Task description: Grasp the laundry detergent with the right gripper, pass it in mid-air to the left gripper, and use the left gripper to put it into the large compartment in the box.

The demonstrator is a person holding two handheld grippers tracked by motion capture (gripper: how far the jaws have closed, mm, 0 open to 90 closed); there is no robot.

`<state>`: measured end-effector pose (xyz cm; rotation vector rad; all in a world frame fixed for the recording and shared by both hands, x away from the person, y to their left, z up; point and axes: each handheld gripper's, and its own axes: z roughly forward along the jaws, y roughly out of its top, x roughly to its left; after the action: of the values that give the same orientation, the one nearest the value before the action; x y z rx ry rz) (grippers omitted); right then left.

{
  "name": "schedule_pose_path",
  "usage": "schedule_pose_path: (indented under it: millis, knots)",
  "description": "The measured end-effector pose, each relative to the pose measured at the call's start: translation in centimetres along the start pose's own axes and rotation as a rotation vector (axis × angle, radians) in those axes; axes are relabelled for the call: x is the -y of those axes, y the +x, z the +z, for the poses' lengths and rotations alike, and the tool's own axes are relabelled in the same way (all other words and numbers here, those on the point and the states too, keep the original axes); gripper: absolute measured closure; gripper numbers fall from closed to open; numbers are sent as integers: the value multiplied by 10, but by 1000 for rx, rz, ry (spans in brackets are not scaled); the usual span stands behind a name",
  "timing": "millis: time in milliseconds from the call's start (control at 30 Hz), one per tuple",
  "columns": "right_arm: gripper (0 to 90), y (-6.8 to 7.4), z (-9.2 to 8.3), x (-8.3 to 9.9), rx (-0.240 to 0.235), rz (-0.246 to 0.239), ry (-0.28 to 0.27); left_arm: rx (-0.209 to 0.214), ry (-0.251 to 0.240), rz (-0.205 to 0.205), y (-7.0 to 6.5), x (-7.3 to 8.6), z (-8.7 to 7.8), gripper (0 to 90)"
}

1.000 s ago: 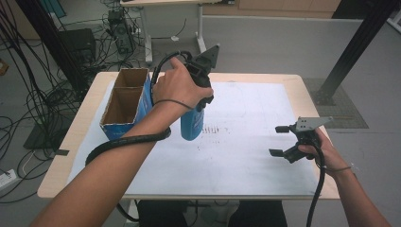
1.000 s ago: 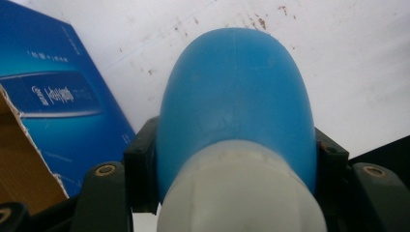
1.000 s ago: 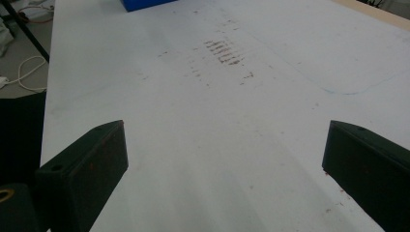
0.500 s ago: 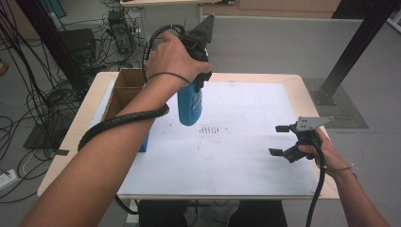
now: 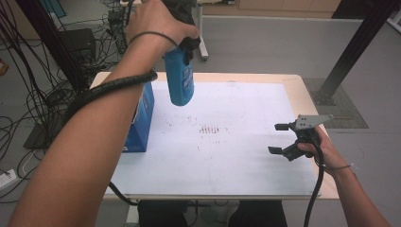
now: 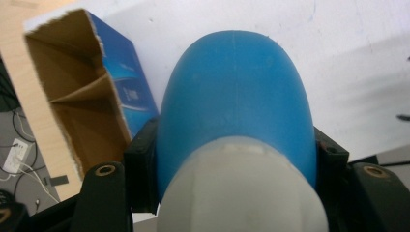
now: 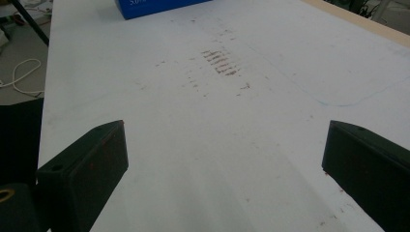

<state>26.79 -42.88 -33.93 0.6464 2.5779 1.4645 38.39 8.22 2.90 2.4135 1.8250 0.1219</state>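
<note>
Lifted bottle (image 5: 181, 78) reveals divided box (image 6: 82, 101) below.

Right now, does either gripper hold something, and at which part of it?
The left gripper holds a blue bottle near its white top end, bottom hanging down. The right gripper holds nothing.

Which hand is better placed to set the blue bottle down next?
Left. The left gripper is clamped on the blue bottle, held above the table. The right gripper rests open and empty near the right edge.
</note>
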Motion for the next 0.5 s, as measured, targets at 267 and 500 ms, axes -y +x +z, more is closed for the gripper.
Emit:
schedule_pose_path:
  millis: [267,500]
  knots:
    - [24,1,1,-1,1,-2,-2,-22,-13,-67,17,-5,-25,379]
    - [24,1,1,0,-1,-1,-6,-49,-2,-117,37,-5,-23,379]
